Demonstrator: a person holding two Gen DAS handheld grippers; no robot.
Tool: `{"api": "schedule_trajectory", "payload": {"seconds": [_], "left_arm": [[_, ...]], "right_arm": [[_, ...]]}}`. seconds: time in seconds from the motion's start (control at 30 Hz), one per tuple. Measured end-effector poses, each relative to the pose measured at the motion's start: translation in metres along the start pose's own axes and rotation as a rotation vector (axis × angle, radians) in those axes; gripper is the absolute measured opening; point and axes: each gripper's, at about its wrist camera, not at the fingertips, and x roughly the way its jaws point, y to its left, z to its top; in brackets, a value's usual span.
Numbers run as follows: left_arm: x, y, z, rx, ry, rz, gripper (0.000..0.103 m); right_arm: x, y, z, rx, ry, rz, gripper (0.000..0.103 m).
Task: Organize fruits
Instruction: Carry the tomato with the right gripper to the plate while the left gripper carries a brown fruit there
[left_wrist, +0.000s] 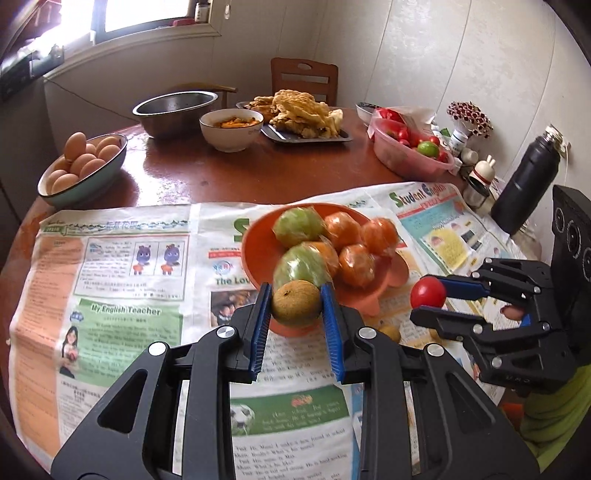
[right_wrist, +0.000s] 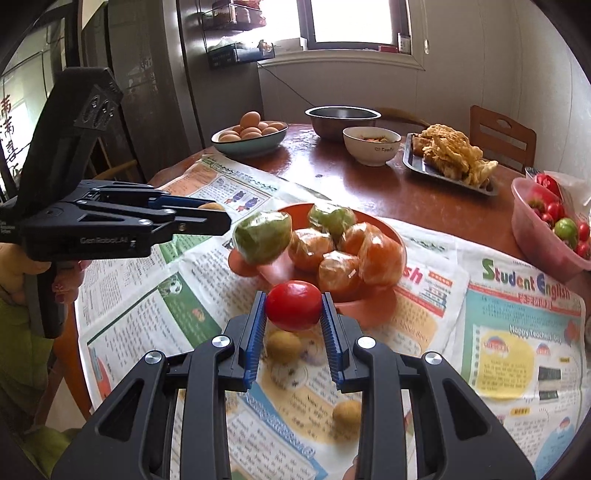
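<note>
An orange bowl (left_wrist: 258, 236) on the newspaper holds wrapped green fruits (left_wrist: 295, 225) and wrapped oranges (left_wrist: 356, 266). My left gripper (left_wrist: 296, 303) is shut on a small brown fruit (left_wrist: 296, 302) at the bowl's near rim. My right gripper (right_wrist: 294, 310) is shut on a small red tomato (right_wrist: 294, 305), held just in front of the orange bowl (right_wrist: 369, 306). Two small yellow-brown fruits (right_wrist: 283, 346) (right_wrist: 346, 414) lie on the newspaper under the right gripper. The right gripper also shows in the left wrist view (left_wrist: 430, 295), right of the bowl.
On the round wooden table (left_wrist: 229, 177) stand a bowl of eggs (left_wrist: 83, 162), a steel bowl (left_wrist: 175, 110), a white bowl (left_wrist: 231, 129), a tray of fried food (left_wrist: 303, 114), a pink tub of tomatoes (left_wrist: 410, 147) and a black flask (left_wrist: 526, 184).
</note>
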Motion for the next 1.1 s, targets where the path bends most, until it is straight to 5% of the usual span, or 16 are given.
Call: {"api": "schedule_trajectory", "payload": {"seconds": [1.1], "left_arm": [[0.058, 0.022, 0.041, -0.019, 0.07, -0.036, 0.02]], "right_arm": [[0.056, 0.006, 0.019, -0.015, 0.077, -0.001, 0.028]]}}
